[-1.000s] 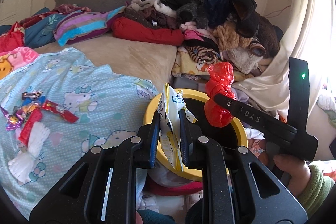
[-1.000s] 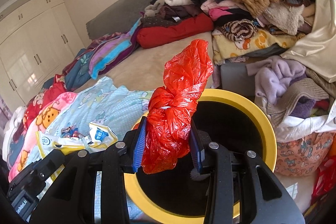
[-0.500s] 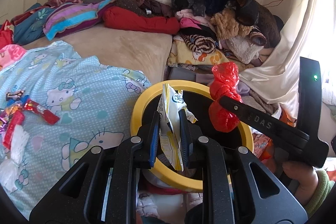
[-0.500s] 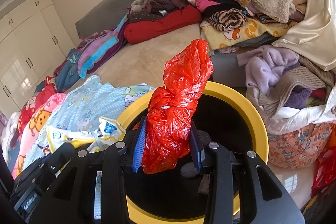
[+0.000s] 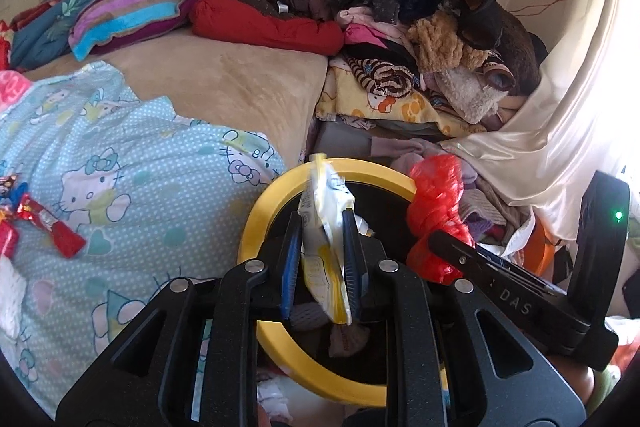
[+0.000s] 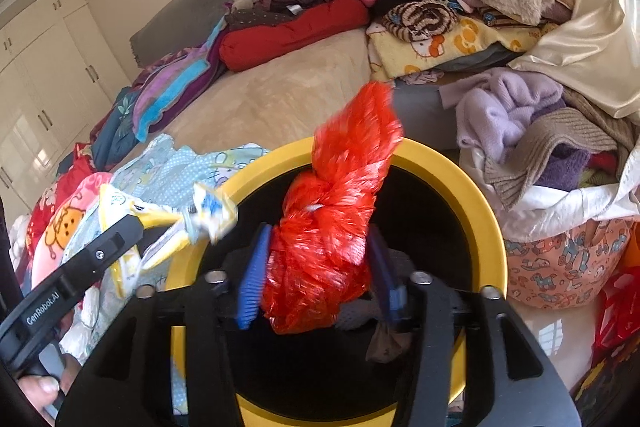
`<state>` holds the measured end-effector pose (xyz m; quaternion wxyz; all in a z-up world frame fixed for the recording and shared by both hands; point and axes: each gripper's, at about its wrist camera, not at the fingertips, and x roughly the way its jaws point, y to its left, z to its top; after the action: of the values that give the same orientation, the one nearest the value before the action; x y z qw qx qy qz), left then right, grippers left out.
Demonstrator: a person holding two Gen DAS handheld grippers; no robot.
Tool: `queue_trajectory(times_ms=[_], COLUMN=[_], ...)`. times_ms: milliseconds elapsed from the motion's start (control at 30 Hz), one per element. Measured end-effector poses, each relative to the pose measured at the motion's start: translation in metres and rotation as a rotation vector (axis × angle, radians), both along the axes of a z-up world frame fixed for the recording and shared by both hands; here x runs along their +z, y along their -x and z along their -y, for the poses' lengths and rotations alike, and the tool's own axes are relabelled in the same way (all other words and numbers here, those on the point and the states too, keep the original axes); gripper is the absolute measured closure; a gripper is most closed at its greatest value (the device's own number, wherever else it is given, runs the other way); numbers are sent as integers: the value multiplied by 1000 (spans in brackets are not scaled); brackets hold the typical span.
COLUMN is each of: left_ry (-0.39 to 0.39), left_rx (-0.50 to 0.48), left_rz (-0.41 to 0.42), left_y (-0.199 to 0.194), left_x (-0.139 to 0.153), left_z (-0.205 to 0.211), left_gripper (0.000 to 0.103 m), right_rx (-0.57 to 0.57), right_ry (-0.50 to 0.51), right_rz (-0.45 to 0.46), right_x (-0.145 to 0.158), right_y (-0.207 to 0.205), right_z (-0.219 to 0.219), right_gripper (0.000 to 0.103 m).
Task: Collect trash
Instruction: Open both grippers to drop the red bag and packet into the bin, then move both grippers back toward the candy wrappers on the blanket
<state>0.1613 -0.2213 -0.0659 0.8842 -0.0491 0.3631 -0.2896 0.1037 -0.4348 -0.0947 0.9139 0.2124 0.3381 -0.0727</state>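
A: Where is the trash?

B: Two bits are held up over the bin point(image 6: 486, 211), the black one with the yellow rim, near us by the bed point(image 5: 224, 87). The right hand-held gripper point(image 6: 320, 279) has the red bag point(image 6: 332, 227) between its blue pads. Its jaws are opening, and the bag looks loose there, so it may drop in.

A: And the other one?

B: The left hand-held gripper point(image 5: 320, 263) is closed on the wrapper point(image 5: 326, 227), the yellow and white one. It pinches it at the middle.

A: Are they heavy?

B: No, I think both are very light. The bag is thin and scrunchy and squashes flat. The wrapper is floppy and a bit slippery. Grab a thick, bunched part, or it can slide out.

A: Is there more?

B: Yes. Candy wrappers point(image 5: 48, 227) lie far left on the blue sheet point(image 5: 140, 195). They are small and flat, so pinch them at an edge.
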Motion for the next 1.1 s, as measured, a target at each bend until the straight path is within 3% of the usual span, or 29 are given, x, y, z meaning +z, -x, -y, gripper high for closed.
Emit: queue_trajectory(times_ms=[67,167,267,333,533,1100], left_ry=[11,34,55,66,75,86], left_rx=[3,16,36,56,103,271], left_rz=[0,2,4,10,31,112], left_y=[-1,1,5,8,18,39], left_x=[0,2,5,8,15,38], left_z=[-3,-10,-18,-24,-41,-113], left_gripper=[82,60,52,36,16,13], right_rx=[-13,-33,-46,-46,-36,94], right_ry=[-8,-9,-12,-8,8,60], right_rz=[2,4,5,9,24,78], right_x=[-1,-1,-1,0,6,27], right_y=[1,2,3,3,3,0], right_z=[3,6,8,6,-1,-55], right_gripper=[47,43,42,40,38,34])
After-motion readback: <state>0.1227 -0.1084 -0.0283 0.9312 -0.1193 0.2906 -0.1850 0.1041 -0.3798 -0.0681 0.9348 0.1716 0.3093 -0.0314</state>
